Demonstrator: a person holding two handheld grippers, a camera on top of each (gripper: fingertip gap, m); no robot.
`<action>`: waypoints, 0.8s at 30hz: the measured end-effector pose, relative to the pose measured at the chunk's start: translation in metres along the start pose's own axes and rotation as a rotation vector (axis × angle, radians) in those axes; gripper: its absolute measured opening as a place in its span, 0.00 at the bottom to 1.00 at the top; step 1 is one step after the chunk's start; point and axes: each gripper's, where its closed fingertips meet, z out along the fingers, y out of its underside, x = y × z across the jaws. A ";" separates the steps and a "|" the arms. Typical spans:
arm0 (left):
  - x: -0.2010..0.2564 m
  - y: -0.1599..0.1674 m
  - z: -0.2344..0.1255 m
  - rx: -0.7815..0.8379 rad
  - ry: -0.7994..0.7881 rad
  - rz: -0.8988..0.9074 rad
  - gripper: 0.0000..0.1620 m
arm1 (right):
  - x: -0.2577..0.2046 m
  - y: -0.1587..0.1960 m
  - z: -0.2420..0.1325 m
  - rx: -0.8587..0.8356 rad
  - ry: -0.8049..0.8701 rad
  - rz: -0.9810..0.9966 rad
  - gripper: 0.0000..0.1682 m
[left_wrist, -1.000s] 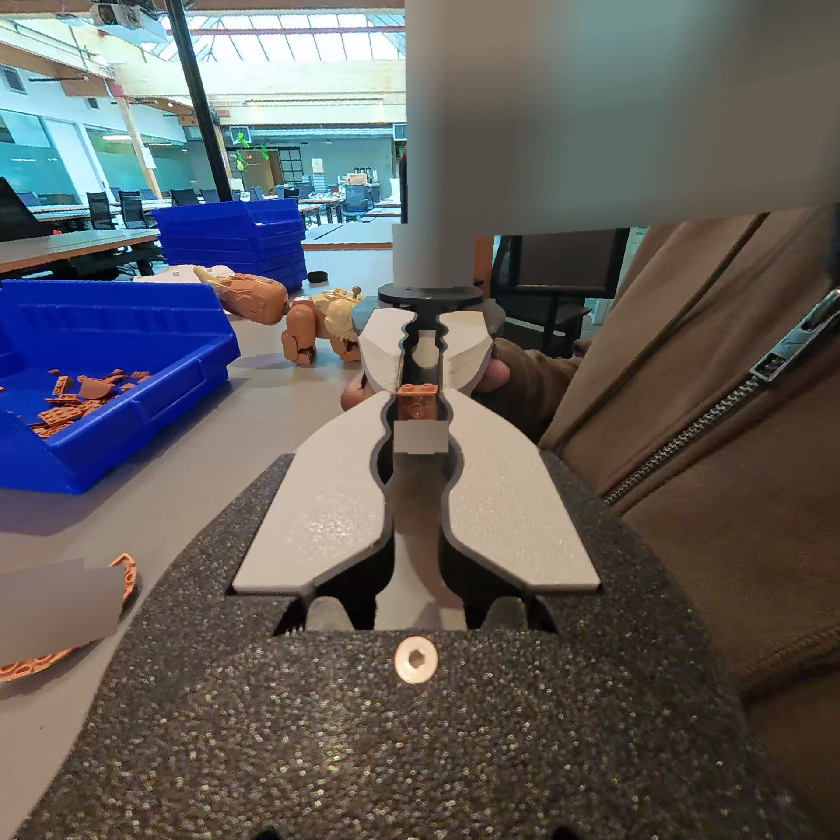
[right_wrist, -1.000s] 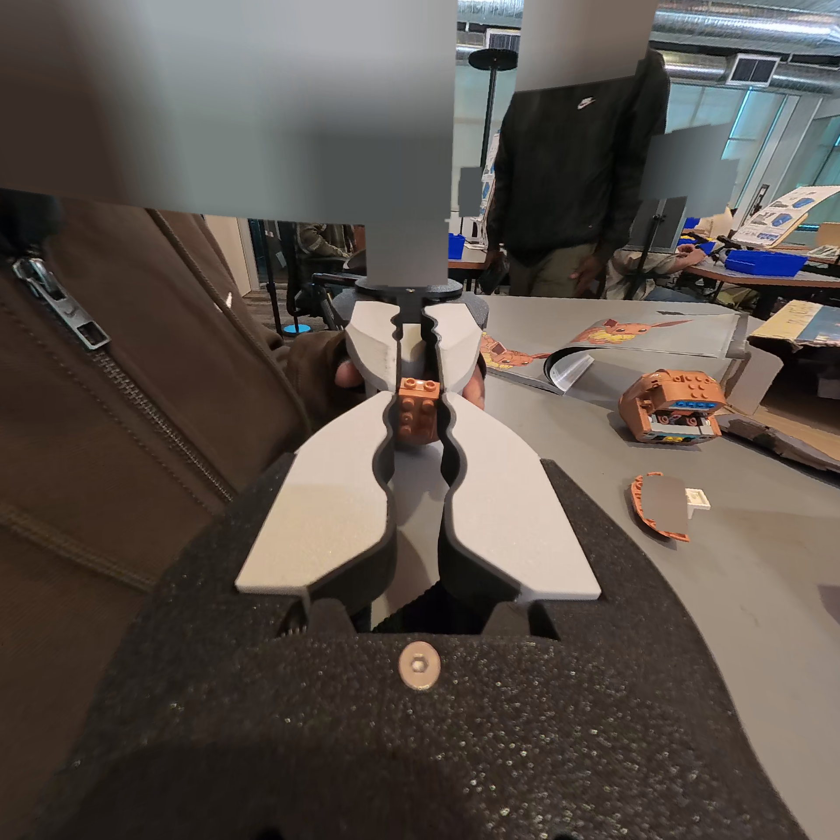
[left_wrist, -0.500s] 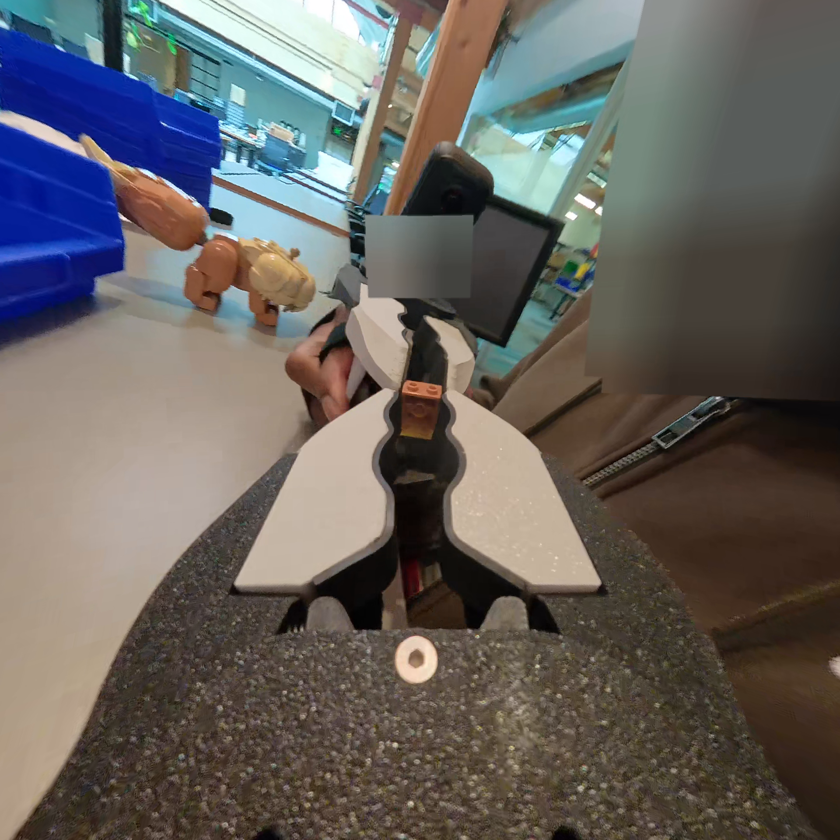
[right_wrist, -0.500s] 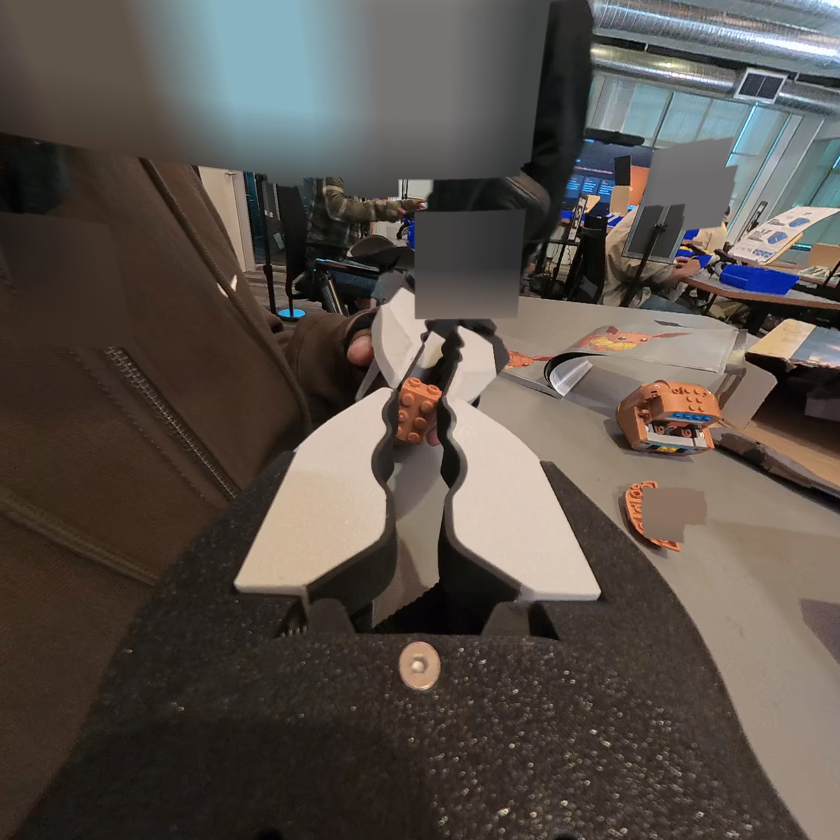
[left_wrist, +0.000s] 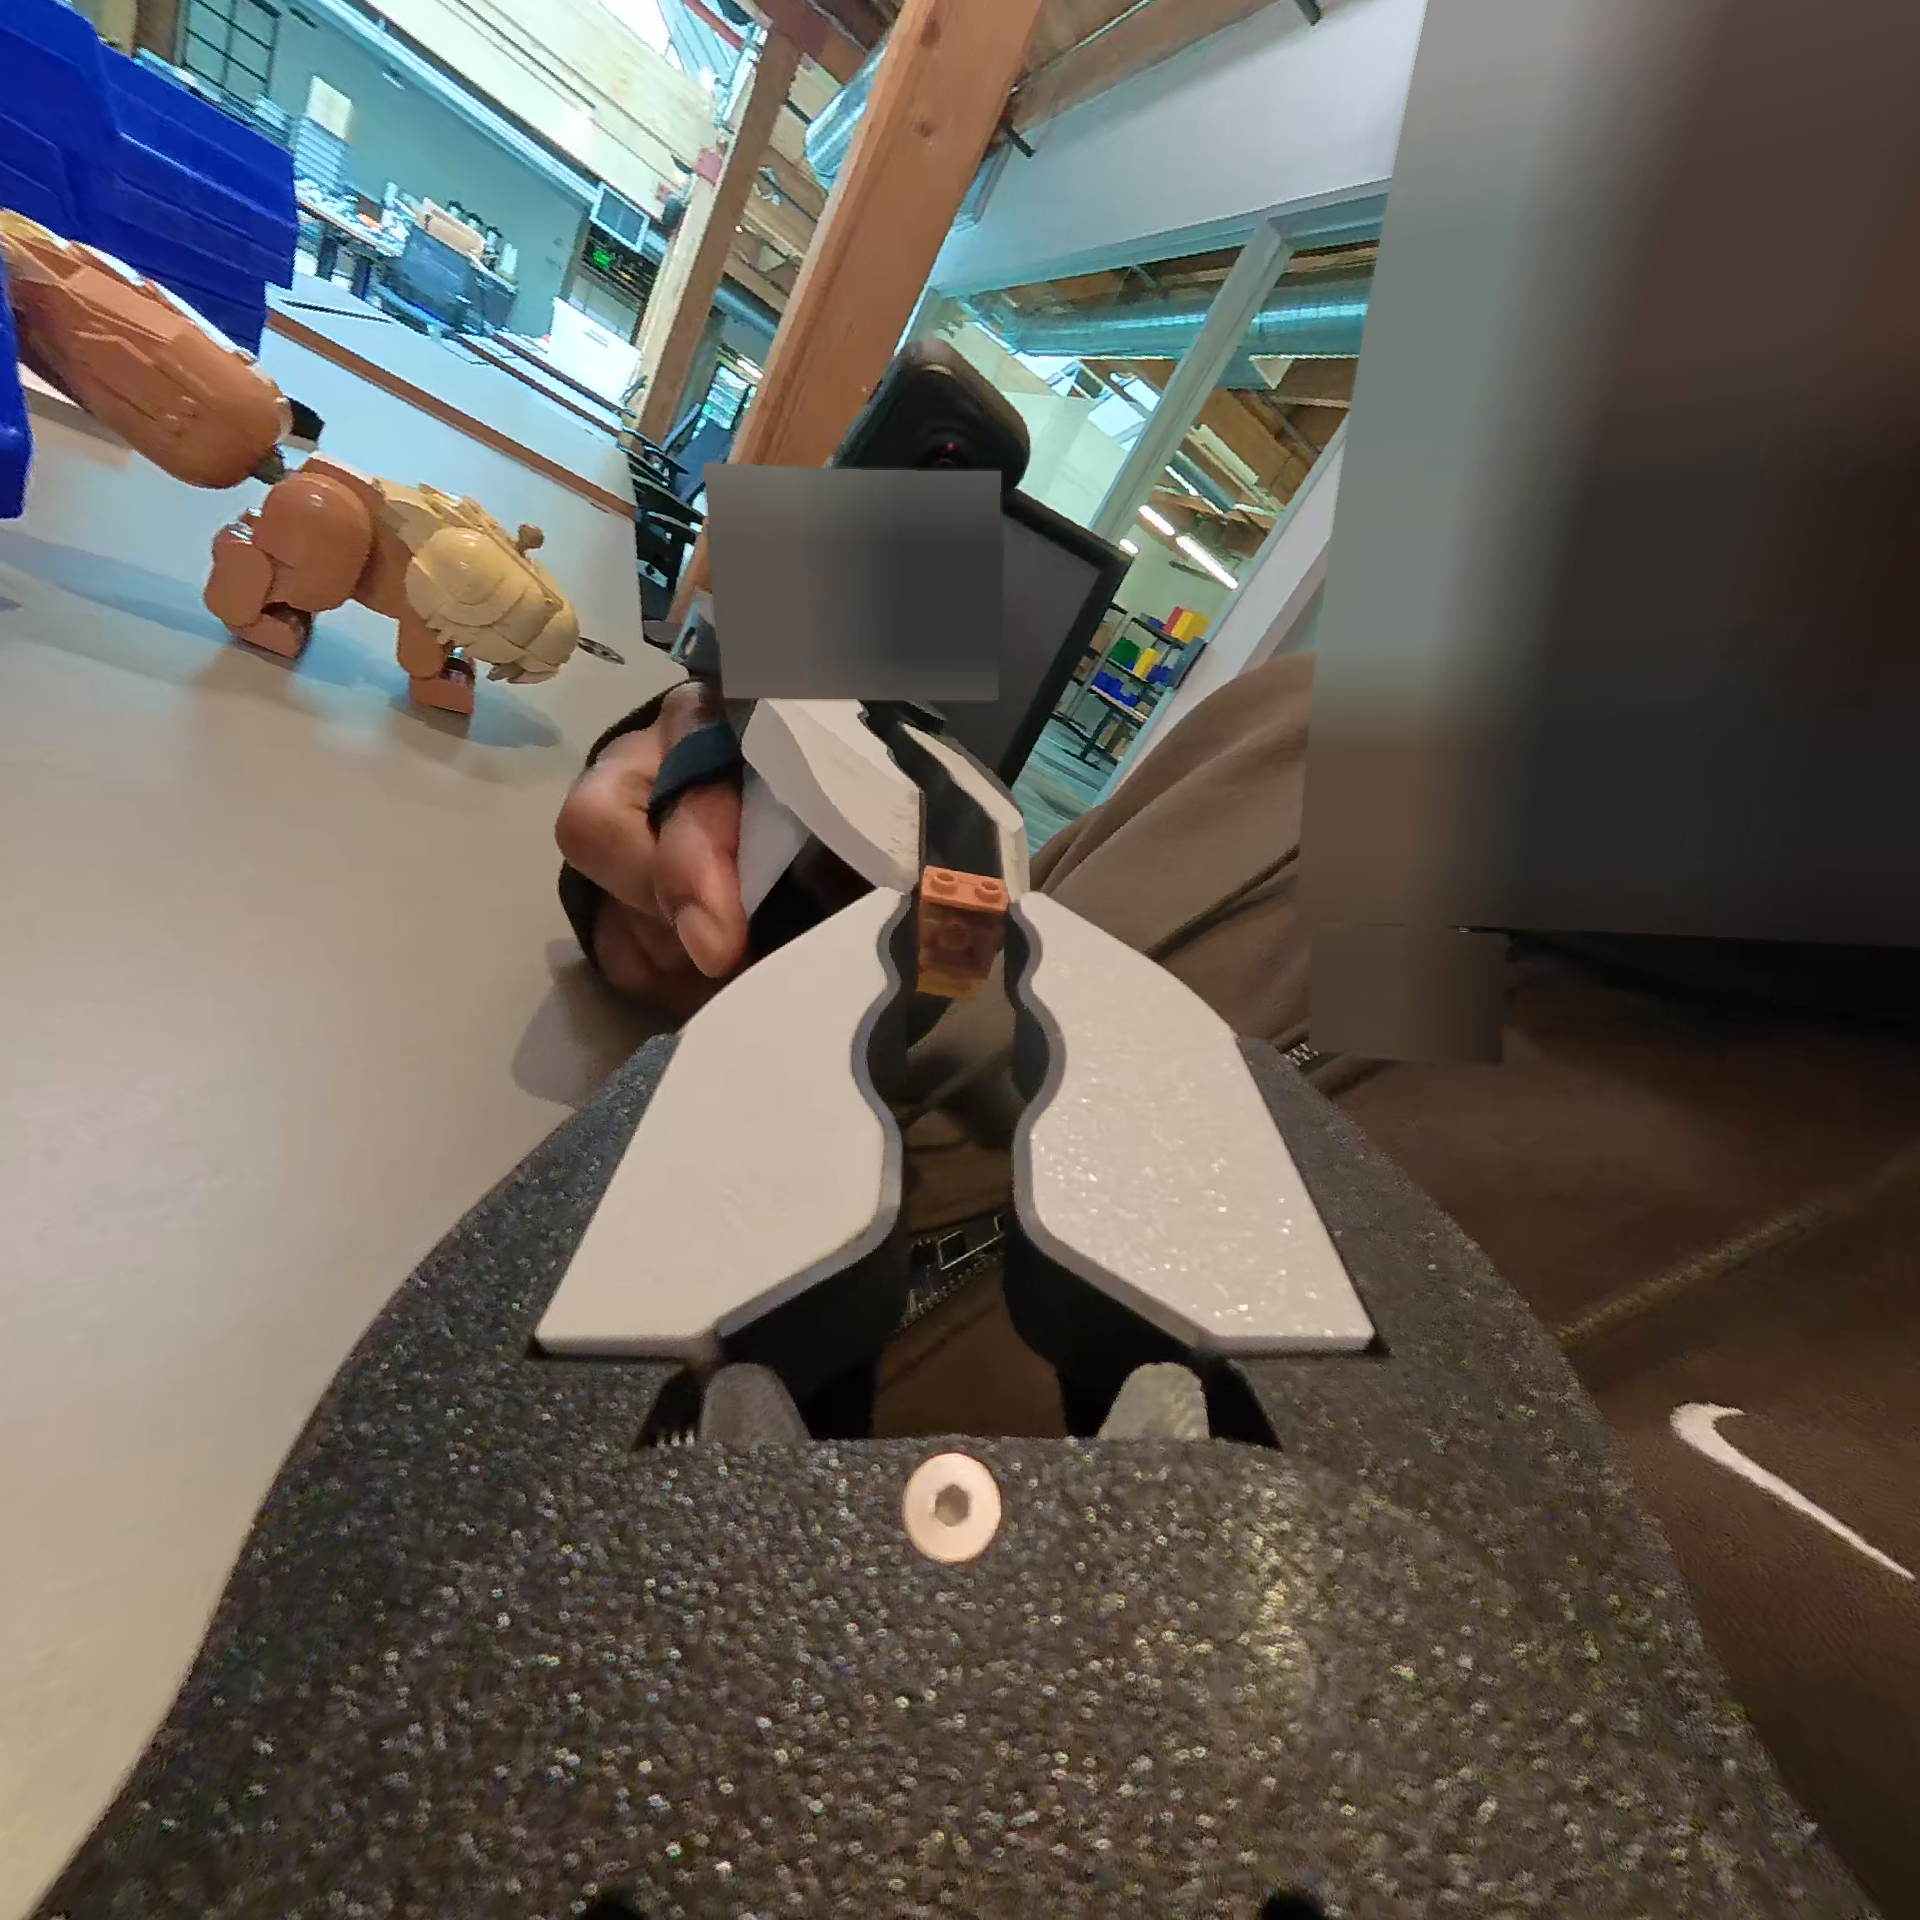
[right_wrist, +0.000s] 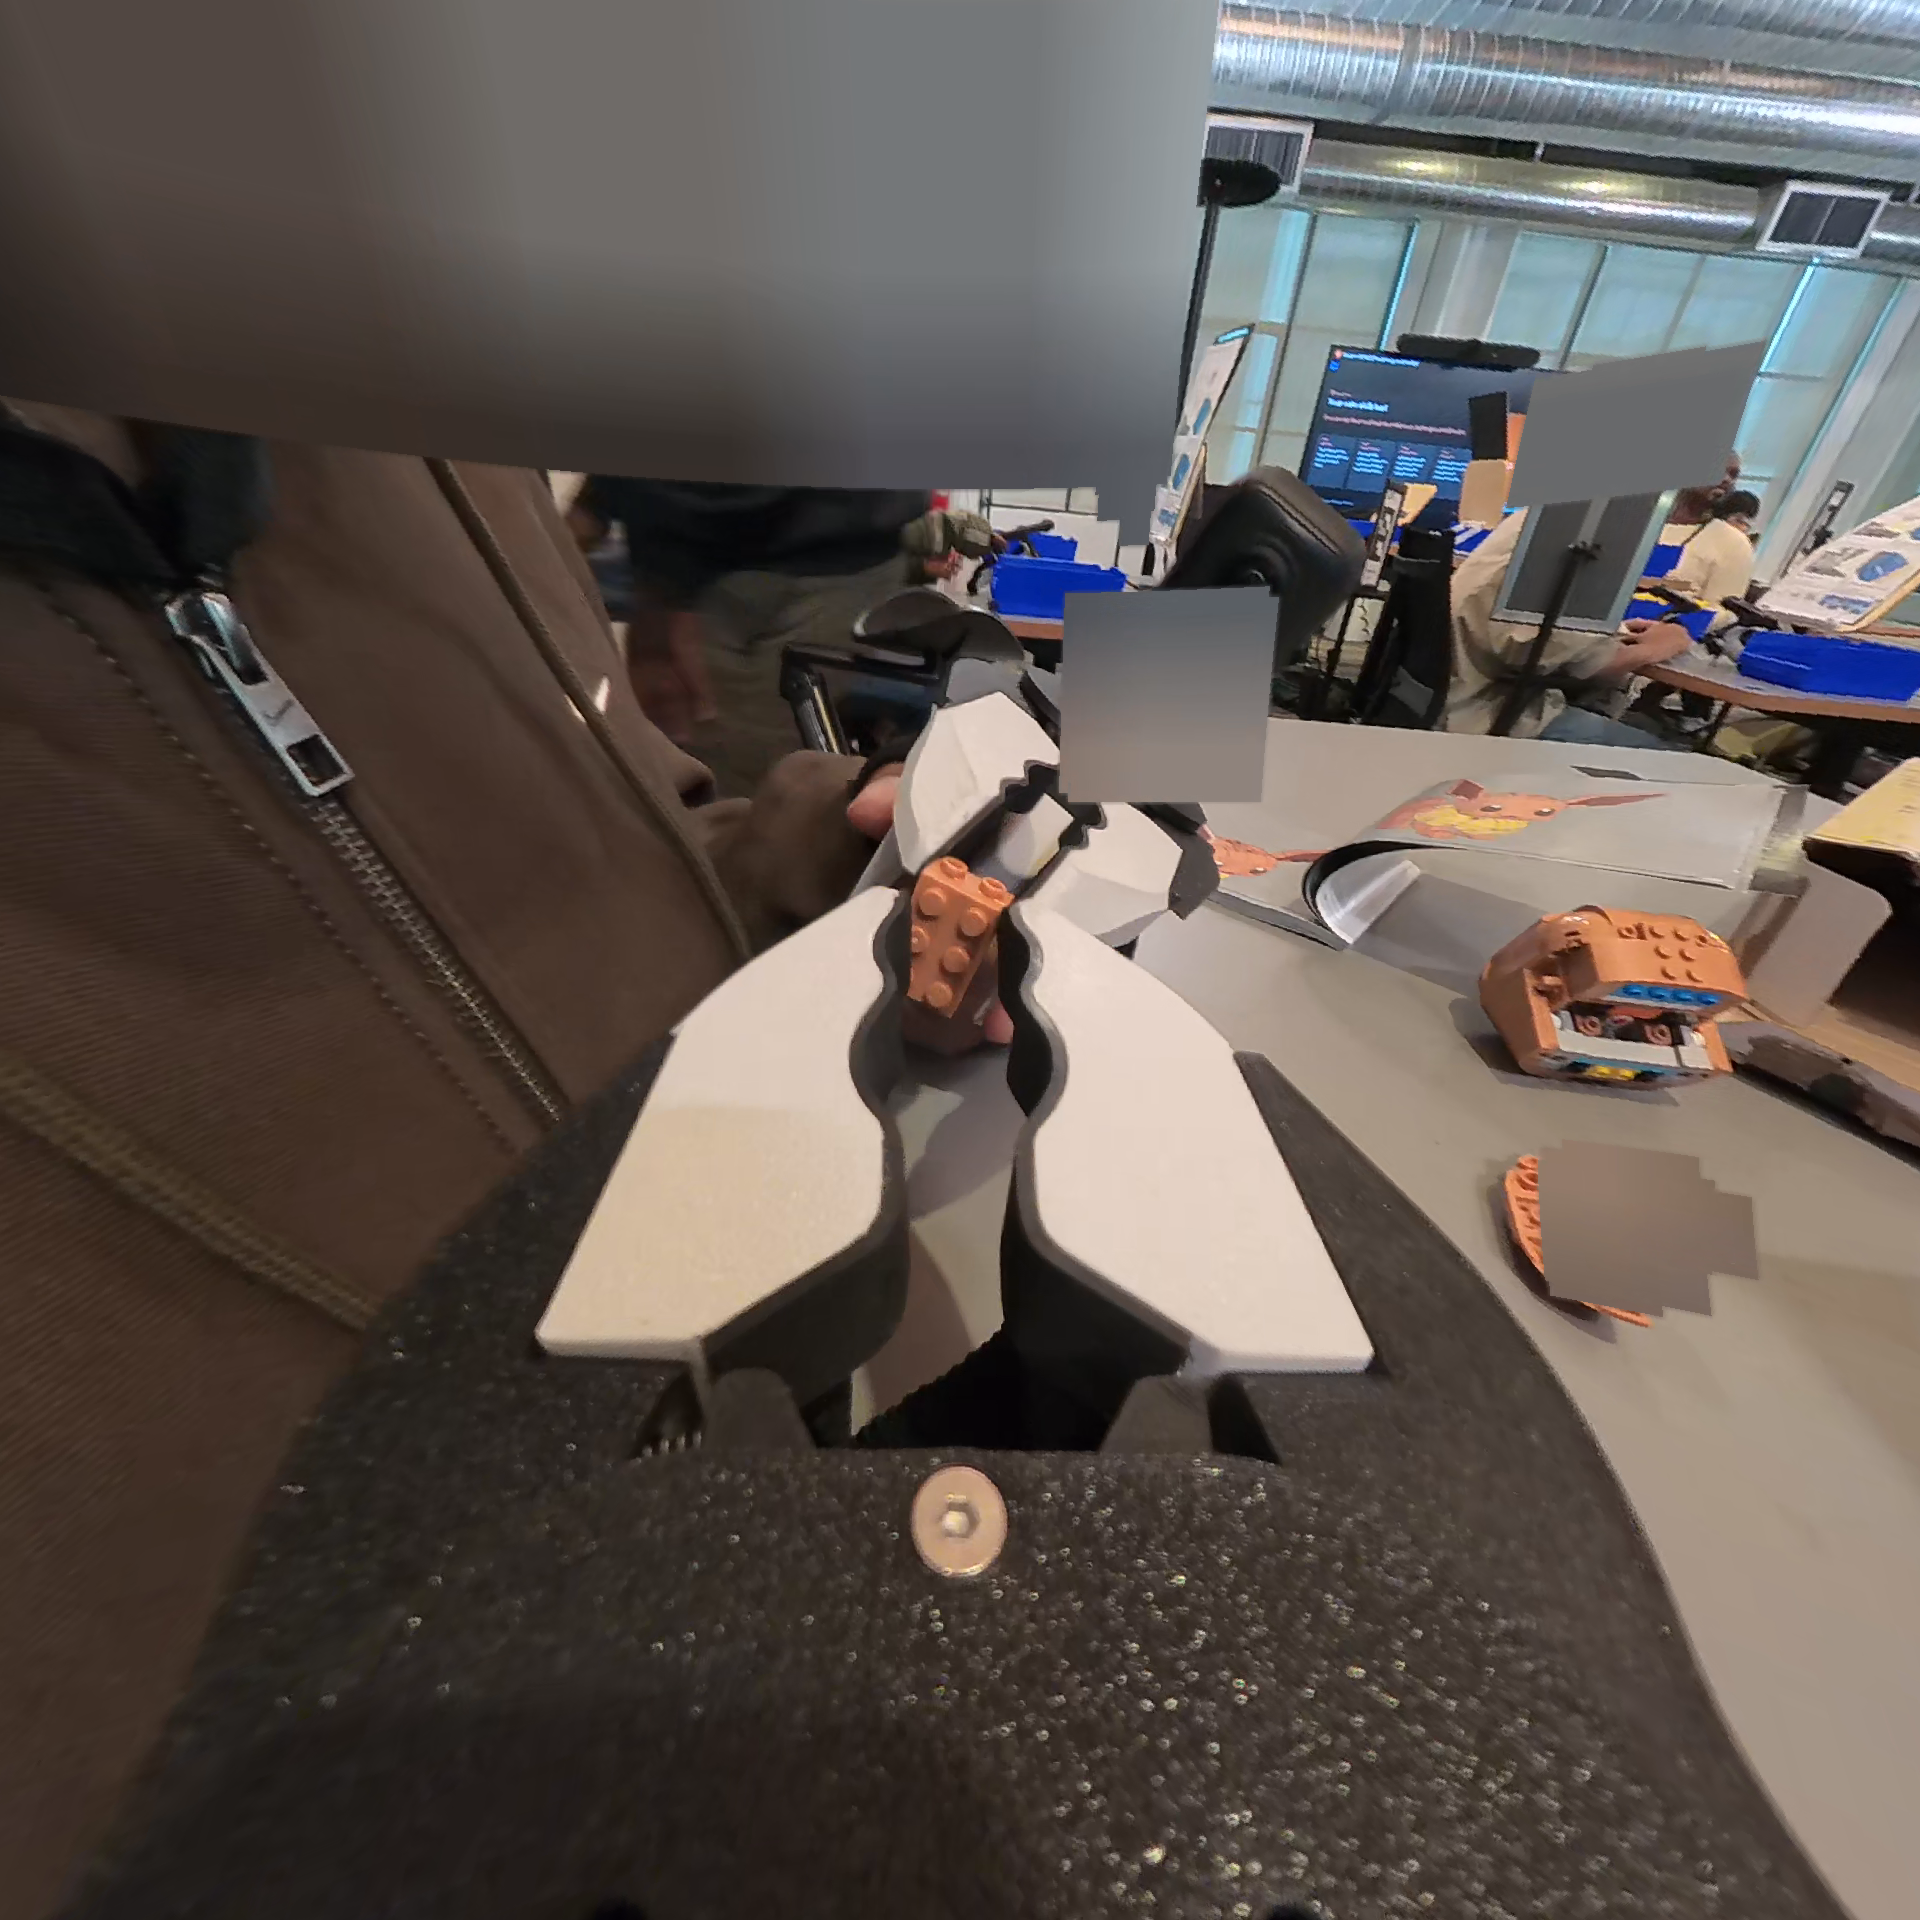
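An orange brick (right_wrist: 951, 945) sits pinched at the tips of the right gripper (right_wrist: 956, 935), tilted with studs facing the camera. The left gripper (left_wrist: 961, 940) is clamped on its own small orange brick (left_wrist: 958, 930), so the two pieces meet nose to nose in midair above the table (right_wrist: 1558, 1455). At 2 o'clock in the right view sits a half-built orange model (right_wrist: 1605, 1003); at 10 o'clock in the left view, a tan figure (left_wrist: 405, 582).

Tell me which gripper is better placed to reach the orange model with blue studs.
Right, probably: the orange model lies on the table beside the right gripper; the left wrist view doesn't show it.
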 end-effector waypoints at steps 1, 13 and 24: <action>0.002 -0.001 0.000 0.002 0.015 -0.005 0.09 | 0.000 0.000 0.000 0.000 -0.001 0.003 0.06; -0.013 -0.014 -0.008 0.091 -0.196 0.211 0.10 | 0.019 0.002 -0.004 0.001 0.104 0.071 0.08; -0.021 -0.018 -0.011 0.108 -0.322 0.317 0.10 | 0.030 0.017 0.012 -0.123 0.230 0.060 0.11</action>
